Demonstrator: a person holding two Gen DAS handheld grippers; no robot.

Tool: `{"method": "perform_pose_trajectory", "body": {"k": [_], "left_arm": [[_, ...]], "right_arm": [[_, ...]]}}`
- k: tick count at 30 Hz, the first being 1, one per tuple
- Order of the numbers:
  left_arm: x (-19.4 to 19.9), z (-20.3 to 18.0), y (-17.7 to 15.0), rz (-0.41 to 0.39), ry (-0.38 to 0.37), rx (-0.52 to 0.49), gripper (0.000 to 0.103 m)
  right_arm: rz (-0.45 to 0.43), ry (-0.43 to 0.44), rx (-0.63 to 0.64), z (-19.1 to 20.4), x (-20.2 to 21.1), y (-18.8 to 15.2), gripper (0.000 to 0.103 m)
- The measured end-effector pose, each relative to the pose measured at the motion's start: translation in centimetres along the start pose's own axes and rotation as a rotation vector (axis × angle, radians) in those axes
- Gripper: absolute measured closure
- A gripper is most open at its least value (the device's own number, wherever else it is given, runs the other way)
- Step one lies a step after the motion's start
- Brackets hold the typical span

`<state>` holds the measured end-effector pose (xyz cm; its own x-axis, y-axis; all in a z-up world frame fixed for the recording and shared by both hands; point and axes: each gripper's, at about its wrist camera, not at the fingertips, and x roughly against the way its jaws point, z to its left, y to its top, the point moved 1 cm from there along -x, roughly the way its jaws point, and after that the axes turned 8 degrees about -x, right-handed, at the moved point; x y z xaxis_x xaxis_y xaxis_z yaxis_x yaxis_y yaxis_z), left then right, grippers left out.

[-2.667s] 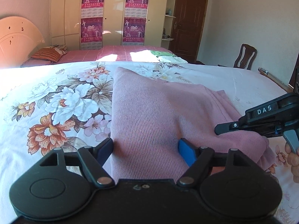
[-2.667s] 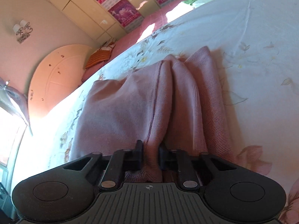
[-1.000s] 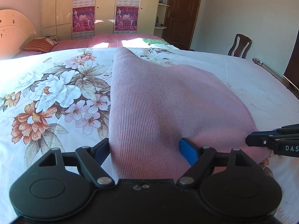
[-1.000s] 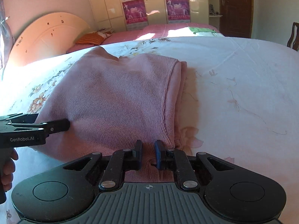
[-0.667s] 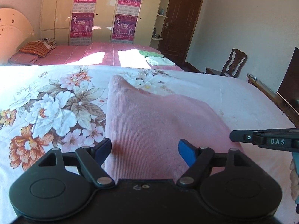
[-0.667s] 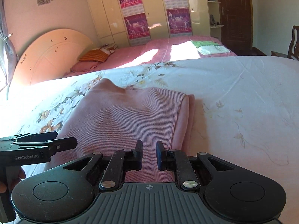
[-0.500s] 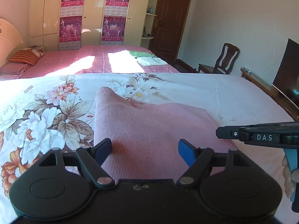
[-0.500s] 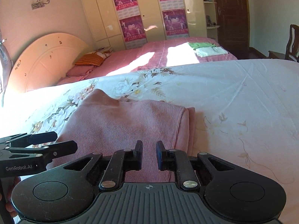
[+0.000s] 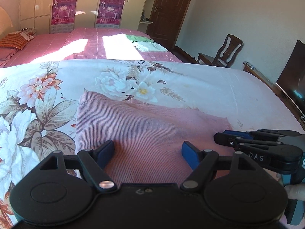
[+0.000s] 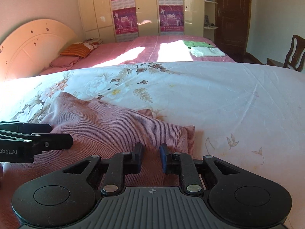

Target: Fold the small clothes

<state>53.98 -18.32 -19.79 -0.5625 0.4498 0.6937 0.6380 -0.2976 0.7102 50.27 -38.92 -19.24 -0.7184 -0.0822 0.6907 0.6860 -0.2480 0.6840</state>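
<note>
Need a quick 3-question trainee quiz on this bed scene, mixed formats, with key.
1. Multiple choice: what lies on the floral bedspread below the left hand-held gripper?
A. a pink ribbed garment
B. a blue towel
C. a pair of white socks
2. True or false: the folded green and white clothes lie on the floral bedspread.
3. Fill in: the left hand-held gripper's jaws stand ____ (open or shut).

Key
1. A
2. False: they lie on the far pink bed.
3. open, with the garment showing between the jaws and neither pad pressing on it.
</note>
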Motion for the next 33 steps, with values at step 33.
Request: {"method": "perform_pose_trajectory", "body": {"k": [33], "left_arm": [[11.8, -3.1, -8.5, -0.039, 0.101, 0.025, 0.027]], "right_arm": [[0.001, 0.072, 0.001, 3.0, 11.6, -7.5, 0.083]]}}
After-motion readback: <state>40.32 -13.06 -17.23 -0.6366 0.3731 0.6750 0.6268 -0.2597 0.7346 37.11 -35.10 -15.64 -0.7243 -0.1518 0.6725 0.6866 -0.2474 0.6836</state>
